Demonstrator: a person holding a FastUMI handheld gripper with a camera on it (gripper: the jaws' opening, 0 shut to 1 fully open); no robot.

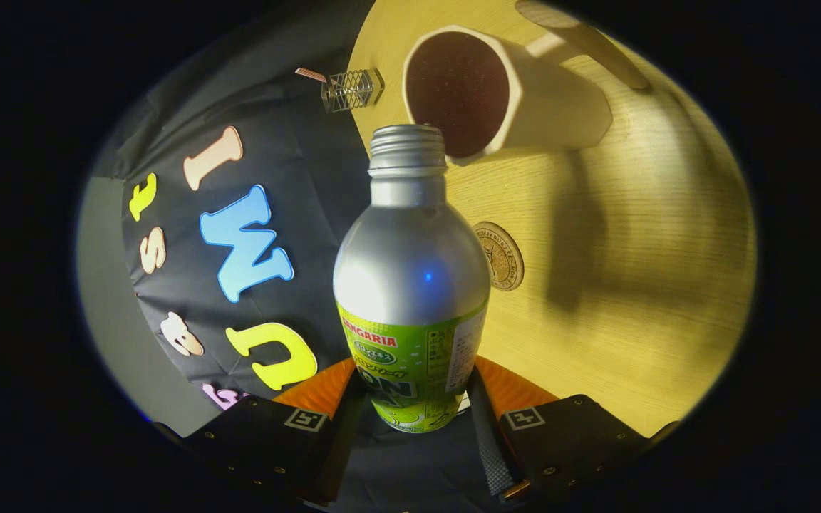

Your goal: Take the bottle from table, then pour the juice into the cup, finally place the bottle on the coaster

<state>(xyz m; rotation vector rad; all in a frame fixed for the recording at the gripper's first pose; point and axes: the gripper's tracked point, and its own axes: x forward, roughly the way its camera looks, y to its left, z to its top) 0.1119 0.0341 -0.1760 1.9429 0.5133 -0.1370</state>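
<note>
My gripper (410, 402) is shut on the bottle (410, 285), one finger on each side of its green label near the base. The bottle is silver aluminium with a bare threaded neck (407, 148) and no cap. The view is rolled sideways, so the bottle lies tilted, and its mouth sits right by the rim of the white cup (553, 107). The cup's inside (457, 92) looks dark. A round brown coaster (504, 256) lies on the wooden table (638, 285), half hidden behind the bottle's shoulder.
A small clear holder with wire inside (351, 89) stands at the table's edge next to the cup. A pale long object (596, 50) lies beyond the cup. The black booth cloth hangs past the table's edge.
</note>
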